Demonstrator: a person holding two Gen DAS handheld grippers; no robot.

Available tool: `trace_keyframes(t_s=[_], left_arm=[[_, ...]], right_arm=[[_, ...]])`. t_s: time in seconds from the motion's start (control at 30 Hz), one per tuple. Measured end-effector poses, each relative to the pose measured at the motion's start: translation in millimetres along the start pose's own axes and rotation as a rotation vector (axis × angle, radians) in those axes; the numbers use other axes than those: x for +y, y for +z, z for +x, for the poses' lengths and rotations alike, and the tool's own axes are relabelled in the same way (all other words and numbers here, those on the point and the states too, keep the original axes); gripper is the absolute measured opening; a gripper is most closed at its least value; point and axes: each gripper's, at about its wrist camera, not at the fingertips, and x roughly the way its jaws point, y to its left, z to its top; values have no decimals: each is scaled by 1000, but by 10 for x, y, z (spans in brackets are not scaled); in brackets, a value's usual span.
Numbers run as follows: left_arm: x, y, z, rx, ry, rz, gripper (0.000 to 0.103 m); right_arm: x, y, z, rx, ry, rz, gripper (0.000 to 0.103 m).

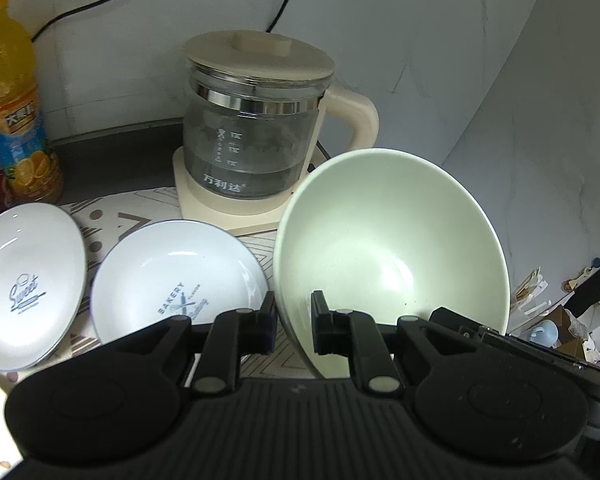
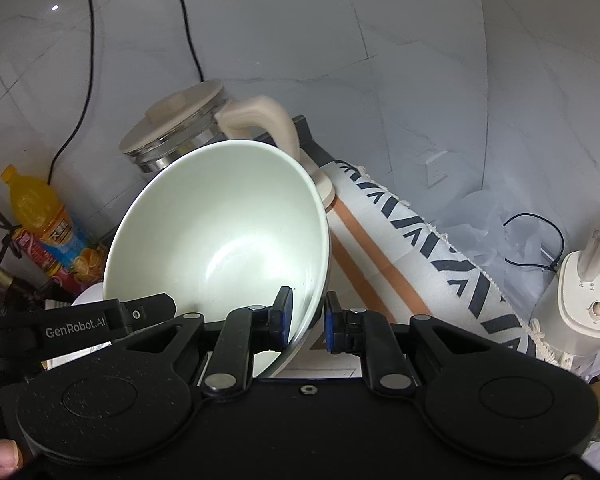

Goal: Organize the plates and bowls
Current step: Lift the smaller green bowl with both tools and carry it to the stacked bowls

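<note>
Grey marble-look wall panels are closing off the far side of a dark counter, and a patterned cloth [image 1: 148,210] is covering the near part of it. At the far end, a glass kettle [image 1: 256,128] with a cream lid and handle is sitting on its cream base, with black cables running down the wall behind it. At the far left an orange drink bottle [image 1: 14,100] is standing upright against the wall. Two white plates are lying on the cloth near the left: the plate printed "Sweet" [image 1: 28,284] at the left edge, and the plate printed "BAKERY" [image 1: 176,276] just beside it to the right. The pale green bowl [image 1: 392,252] is being held tilted above the cloth, to the right of the plates and in front of the kettle, its opening facing the cameras. The left gripper [image 1: 294,326] is pinching the bowl's near left rim, one finger inside and one outside the wall. The right gripper [image 2: 306,318] is clamping the bowl's [image 2: 224,232] near right rim in the same way, its blue pads [image 2: 286,312] pressing on either side of the thin wall. In the right wrist view, a thumb [image 2: 0,454] is showing at the lower left corner.
</note>
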Motion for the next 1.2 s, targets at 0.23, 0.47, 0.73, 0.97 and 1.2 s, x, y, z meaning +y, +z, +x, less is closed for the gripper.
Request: trace_keyframes(t_s=[0.23, 0.47, 0.73, 0.97, 1.2], left_arm=[[67, -99, -166, -11, 11, -15, 13], [160, -209, -357, -25, 19, -41, 13], [262, -325, -491, -23, 42, -68, 13], [383, -434, -726, -22, 66, -98, 15], [511, -553, -882, -13, 89, -119, 16]], right_arm=[[97, -97, -108, -4, 13, -31, 16], [196, -170, -237, -16, 35, -62, 16], [336, -280, -333, -19, 50, -118, 16], [429, -372, -405, 5, 104, -124, 16], [537, -486, -430, 29, 144, -136, 16]])
